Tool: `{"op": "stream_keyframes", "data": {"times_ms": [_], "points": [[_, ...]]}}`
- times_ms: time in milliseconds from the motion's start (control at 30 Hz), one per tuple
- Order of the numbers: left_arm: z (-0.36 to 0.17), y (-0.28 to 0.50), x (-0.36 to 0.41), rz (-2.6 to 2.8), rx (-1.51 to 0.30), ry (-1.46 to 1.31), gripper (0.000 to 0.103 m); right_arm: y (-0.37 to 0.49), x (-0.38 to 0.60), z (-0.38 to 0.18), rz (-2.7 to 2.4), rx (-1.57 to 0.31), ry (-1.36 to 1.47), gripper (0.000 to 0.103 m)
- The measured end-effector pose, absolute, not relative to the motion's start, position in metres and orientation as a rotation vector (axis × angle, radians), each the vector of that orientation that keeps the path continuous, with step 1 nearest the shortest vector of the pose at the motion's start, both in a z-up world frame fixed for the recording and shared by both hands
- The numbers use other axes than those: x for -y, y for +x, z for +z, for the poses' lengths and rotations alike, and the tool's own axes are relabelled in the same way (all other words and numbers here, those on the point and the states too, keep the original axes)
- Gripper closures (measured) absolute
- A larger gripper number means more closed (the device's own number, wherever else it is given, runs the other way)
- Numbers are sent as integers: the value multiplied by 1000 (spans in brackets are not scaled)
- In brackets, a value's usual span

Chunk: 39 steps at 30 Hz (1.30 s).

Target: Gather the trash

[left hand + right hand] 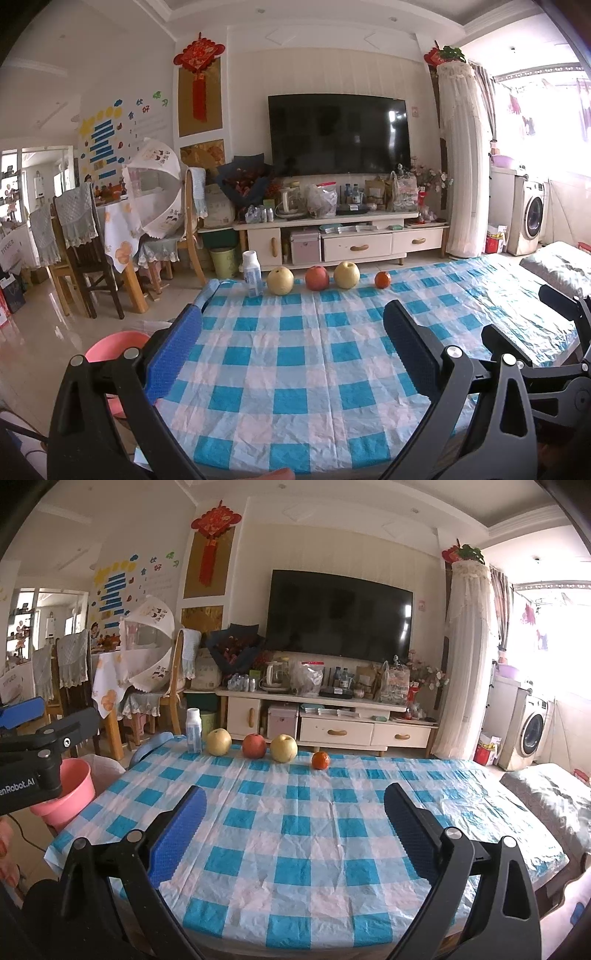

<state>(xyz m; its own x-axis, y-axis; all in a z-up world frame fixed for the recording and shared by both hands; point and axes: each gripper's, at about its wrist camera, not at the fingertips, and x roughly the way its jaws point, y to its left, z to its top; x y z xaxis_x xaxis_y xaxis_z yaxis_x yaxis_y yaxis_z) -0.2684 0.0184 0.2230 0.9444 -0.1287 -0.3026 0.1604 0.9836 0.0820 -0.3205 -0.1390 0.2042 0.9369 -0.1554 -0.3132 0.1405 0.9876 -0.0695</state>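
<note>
A white plastic bottle stands upright at the far left edge of the table, which wears a blue-and-white checked cloth. To its right lie a yellow pear, a red apple, a second pear and a small orange in a row. My left gripper hovers open over the near cloth, holding nothing. My right gripper is open too, and holds nothing. A pink bin sits on the floor left of the table.
Beyond the table stand a TV cabinet crowded with bags and bottles, and a green bin. Dining chairs and a covered table fill the left. A grey cushion lies to the right; a washing machine stands behind.
</note>
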Motion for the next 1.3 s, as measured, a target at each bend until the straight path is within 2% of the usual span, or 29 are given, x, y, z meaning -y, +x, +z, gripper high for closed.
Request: {"op": "stream_keyframes", "data": {"times_ms": [700, 1300], "points": [[201, -255, -17, -131, -340, 119, 4, -307, 142, 188, -135, -365, -30, 7], [158, -210, -11, -110, -438, 129, 4, -260, 149, 139, -117, -450, -9, 7]]}}
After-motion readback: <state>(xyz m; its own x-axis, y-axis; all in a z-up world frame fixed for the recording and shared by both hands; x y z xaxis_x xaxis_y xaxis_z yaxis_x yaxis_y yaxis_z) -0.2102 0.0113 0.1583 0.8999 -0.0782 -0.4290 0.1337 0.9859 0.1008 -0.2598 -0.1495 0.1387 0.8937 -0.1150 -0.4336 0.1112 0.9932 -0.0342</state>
